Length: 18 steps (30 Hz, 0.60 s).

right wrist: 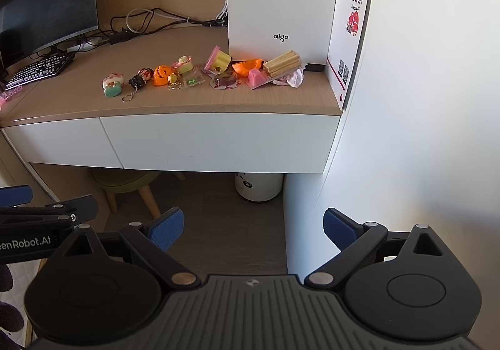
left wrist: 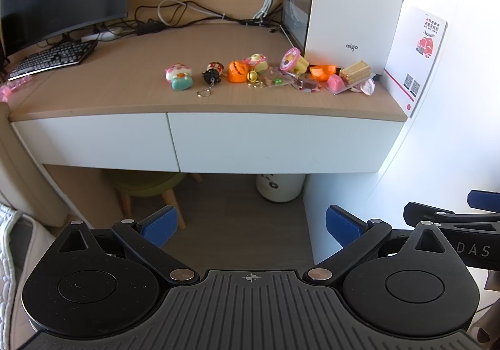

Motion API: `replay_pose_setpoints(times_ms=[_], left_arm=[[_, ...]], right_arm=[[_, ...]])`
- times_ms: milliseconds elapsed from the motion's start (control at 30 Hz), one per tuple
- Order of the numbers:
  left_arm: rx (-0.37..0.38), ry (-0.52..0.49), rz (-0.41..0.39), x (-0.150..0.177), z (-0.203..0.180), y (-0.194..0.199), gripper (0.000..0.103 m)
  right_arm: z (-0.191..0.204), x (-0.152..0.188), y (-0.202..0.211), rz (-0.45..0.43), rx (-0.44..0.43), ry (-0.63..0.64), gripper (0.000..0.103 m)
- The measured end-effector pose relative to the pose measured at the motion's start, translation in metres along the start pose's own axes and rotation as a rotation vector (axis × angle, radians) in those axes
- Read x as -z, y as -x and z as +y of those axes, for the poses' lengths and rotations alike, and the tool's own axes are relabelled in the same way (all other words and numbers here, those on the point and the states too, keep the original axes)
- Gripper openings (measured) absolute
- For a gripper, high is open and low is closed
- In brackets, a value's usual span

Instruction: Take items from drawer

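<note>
Left hand-held gripper and right hand-held gripper: jaws apart, both empty, well back from the desk. At 12 o'clock, drawer is closed; contents unseen. Flat, handle-less front, likely stiff and slippery; best hold probably the lower edge. Small toys in a row on top look light.
</note>
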<state>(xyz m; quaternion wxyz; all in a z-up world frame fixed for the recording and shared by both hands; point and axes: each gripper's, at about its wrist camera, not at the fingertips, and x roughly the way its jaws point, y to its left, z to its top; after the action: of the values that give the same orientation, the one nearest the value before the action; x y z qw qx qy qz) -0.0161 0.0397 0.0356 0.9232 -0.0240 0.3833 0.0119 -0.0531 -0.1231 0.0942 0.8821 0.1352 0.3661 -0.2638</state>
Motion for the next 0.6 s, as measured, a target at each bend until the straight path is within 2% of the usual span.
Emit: replay_pose_setpoints(times_ms=[600], left_arm=[[-0.004,0.011,-0.007,0.0004,0.0021,0.0045,0.103]], right_arm=[[0.002,0.0025,0.0018,-0.007,-0.001,0.003,0.097]])
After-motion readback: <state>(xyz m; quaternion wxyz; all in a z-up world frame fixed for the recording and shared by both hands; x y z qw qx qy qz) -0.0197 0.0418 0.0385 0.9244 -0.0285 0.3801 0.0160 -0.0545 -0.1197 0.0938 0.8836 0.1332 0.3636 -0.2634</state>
